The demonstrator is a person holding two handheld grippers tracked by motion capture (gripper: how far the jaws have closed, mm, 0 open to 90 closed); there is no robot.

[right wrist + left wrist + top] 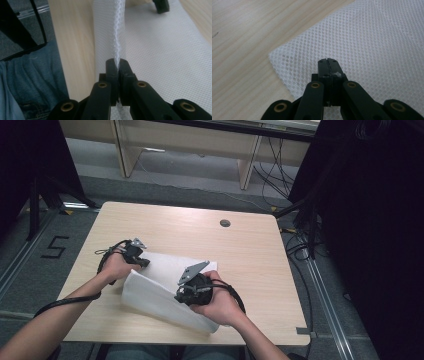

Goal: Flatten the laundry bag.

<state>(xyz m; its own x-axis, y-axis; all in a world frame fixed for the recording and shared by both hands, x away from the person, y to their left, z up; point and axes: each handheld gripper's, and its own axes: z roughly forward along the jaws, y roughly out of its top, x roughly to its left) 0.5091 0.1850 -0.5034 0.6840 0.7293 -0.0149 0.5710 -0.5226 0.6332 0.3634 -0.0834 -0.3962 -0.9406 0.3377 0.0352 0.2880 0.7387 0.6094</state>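
**Folding the mesh sheet over**

The white mesh sheet [160,285] lies on the table [240,250], its near edge lifted between the two tongs. The right tongs [117,64] are clamped on that raised edge, which runs away from the jaws as a thin upright ridge. The left tongs [327,61] have their jaws together, resting on the flat mesh just inside its corner. We judge the fold is partway: we should carry the pinched edge across toward the left tongs, keeping it taut and the corner pinned. We see no container near either tool, only the bare tabletop around the sheet
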